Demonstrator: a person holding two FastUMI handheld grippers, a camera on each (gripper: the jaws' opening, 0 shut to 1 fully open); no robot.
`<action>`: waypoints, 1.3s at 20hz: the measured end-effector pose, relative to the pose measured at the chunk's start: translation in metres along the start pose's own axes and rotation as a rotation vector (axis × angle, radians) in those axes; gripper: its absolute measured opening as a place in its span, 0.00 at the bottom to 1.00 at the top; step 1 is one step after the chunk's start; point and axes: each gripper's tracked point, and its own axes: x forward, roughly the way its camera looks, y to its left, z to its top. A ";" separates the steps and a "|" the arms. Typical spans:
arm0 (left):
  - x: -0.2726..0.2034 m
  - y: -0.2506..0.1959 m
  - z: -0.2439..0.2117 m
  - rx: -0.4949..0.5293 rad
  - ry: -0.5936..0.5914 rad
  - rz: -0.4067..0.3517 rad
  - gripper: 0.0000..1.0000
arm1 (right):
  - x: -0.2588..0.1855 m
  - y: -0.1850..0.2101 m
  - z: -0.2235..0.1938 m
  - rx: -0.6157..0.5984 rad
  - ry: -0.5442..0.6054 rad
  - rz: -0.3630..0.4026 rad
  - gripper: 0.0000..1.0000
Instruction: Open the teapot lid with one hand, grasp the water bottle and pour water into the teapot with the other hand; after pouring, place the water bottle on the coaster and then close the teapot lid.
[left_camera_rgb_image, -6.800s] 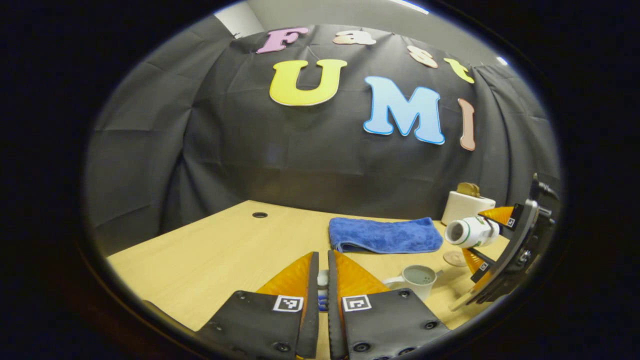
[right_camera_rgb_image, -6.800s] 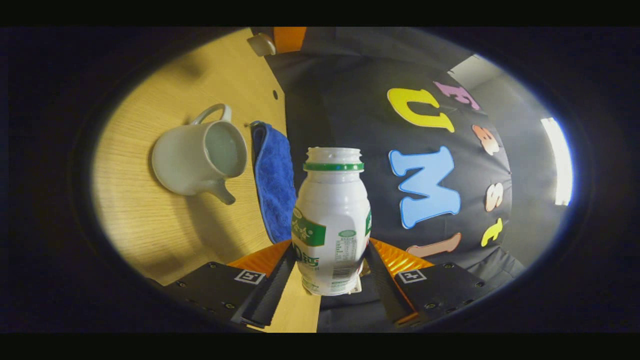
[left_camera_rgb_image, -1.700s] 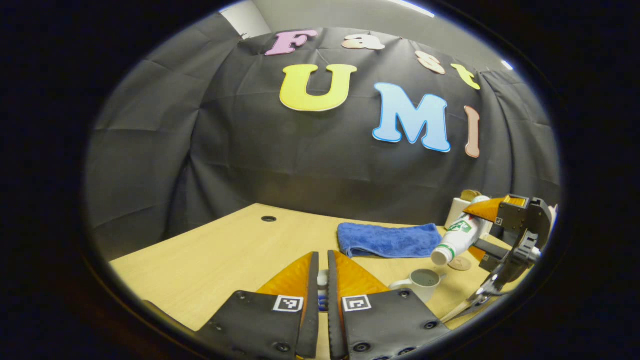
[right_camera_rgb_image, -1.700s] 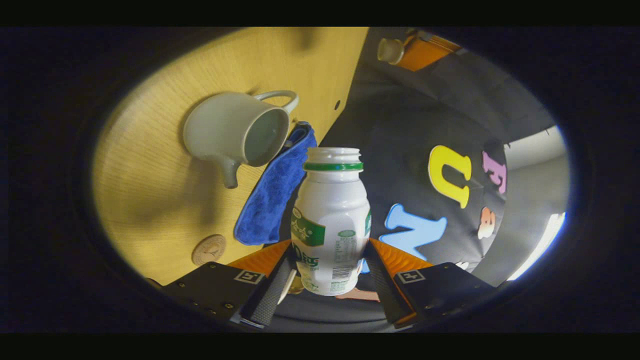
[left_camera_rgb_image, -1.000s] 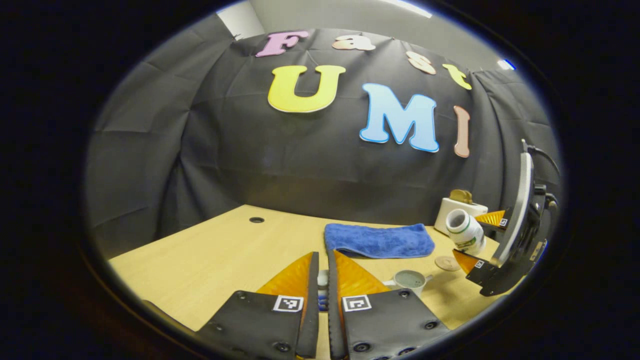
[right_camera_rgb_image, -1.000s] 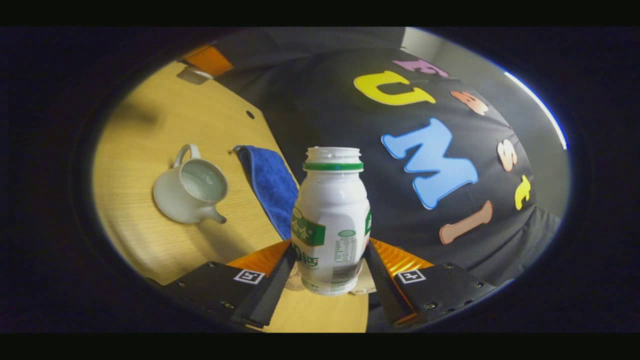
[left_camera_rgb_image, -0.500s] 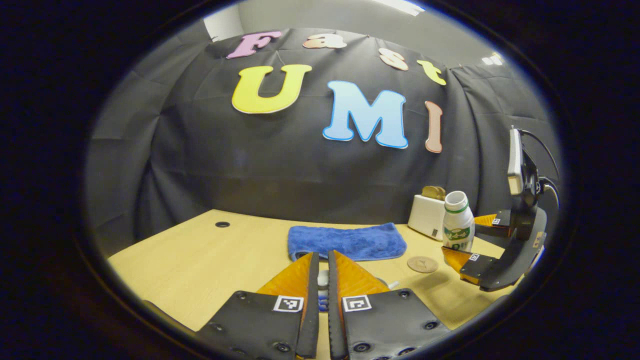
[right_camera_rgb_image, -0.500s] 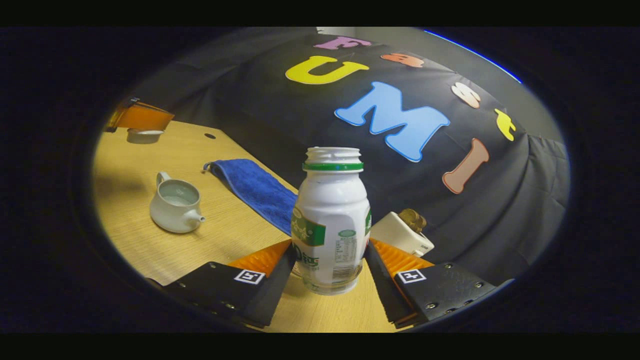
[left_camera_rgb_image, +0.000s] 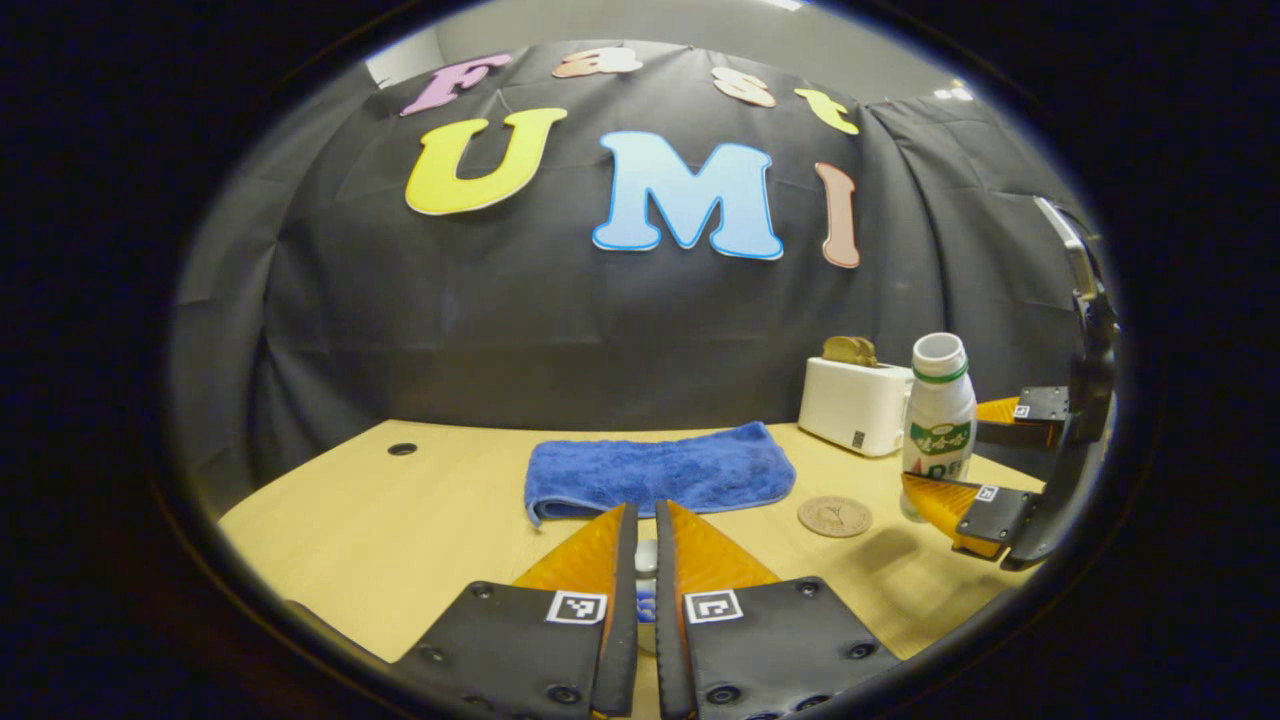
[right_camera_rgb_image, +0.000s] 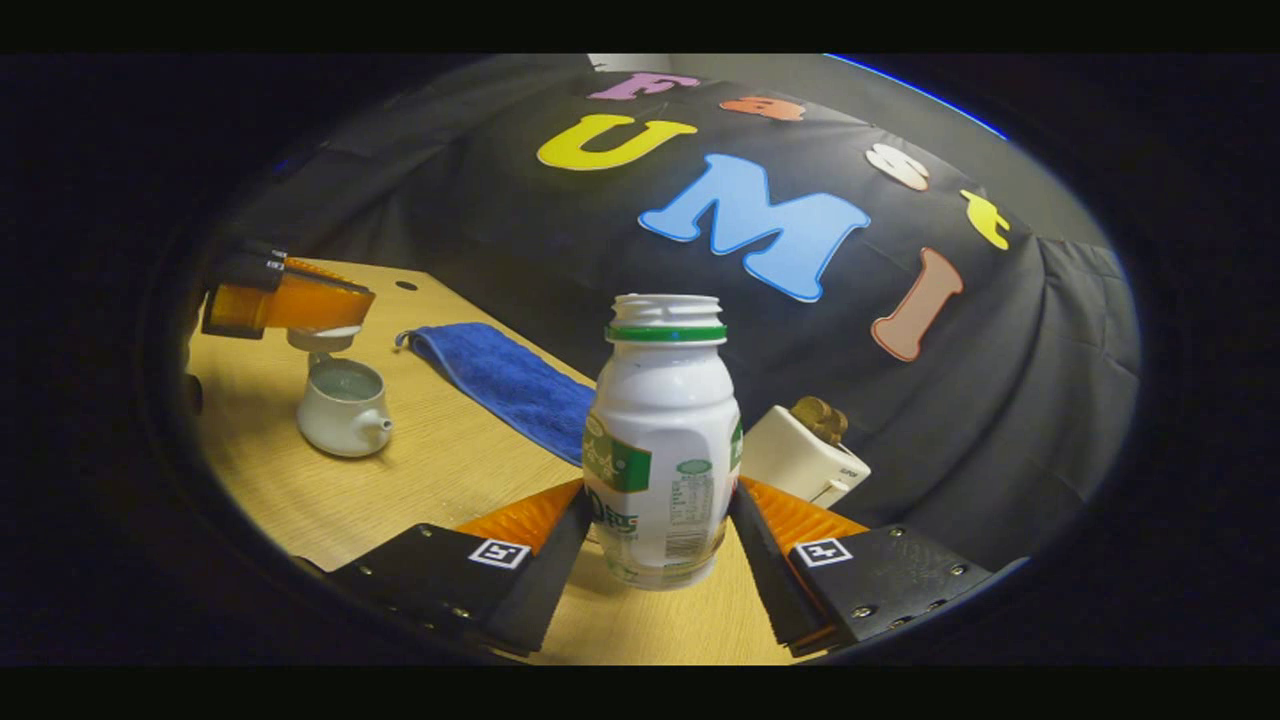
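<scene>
- Two grippers are in use; we see the right gripper (right_camera_rgb_image: 662, 535) clamped on the water bottle (right_camera_rgb_image: 663, 440), one finger pressing each side of its lower body.
- We note that the water bottle is upright and uncapped, with its base at or just above the table (right_camera_rgb_image: 430, 470); whether it touches, we cannot tell.
- We locate the coaster (left_camera_rgb_image: 834, 516) flat on the table in the left gripper view, just beside the water bottle and not under it.
- We see the left gripper (left_camera_rgb_image: 640, 560) with its fingers nearly closed on a small pale object, the teapot lid (right_camera_rgb_image: 322, 339).
- We find the teapot (right_camera_rgb_image: 343, 407) open on the table, directly beneath the lid, which is just above its mouth.
- We also record a blue towel (left_camera_rgb_image: 658, 472) behind the coaster and a white toaster (left_camera_rgb_image: 852, 405) beyond the water bottle.
</scene>
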 end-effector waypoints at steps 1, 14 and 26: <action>0.003 -0.003 -0.003 0.005 0.006 -0.002 0.15 | 0.000 -0.002 0.000 0.006 -0.001 0.001 0.81; 0.025 -0.019 -0.027 0.002 0.052 -0.007 0.17 | -0.003 -0.024 -0.008 0.031 -0.005 -0.009 0.81; 0.027 -0.021 -0.035 -0.001 0.047 0.006 0.23 | 0.004 -0.032 -0.006 0.047 -0.002 -0.009 0.81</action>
